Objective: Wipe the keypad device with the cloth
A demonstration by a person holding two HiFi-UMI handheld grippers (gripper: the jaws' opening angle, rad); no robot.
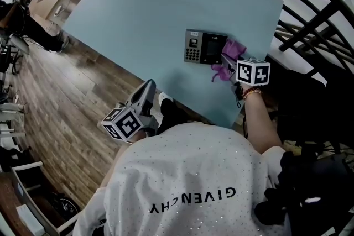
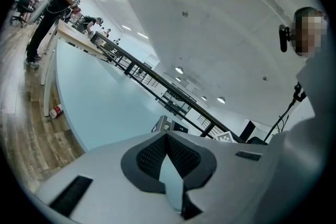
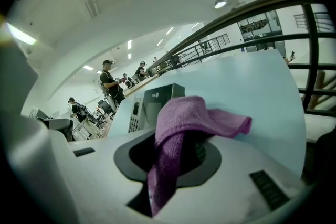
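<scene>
- My right hand-held gripper (image 1: 225,66) is clamped on the purple cloth (image 3: 184,118), which bunches out over the jaw tips.
- The keypad device (image 1: 204,47) lies flat on the counter (image 1: 138,14), just ahead-left of the right jaws. The cloth is against its right edge; I can't confirm contact.
- My left hand-held gripper (image 2: 169,157) has its jaws together on nothing. It's at the counter's near edge, well apart from the device.

In front of the right gripper's (image 3: 176,150) jaws, the cloth (image 3: 185,115) they clamp bulges forward, and the keypad device (image 3: 152,104) stands just beyond, slightly left, blocking that way. Right of those jaws the table (image 3: 257,89) lies bare up to the railing (image 3: 311,34). Ahead of the left gripper's (image 2: 166,137) closed jaws stretches open tabletop.
</scene>
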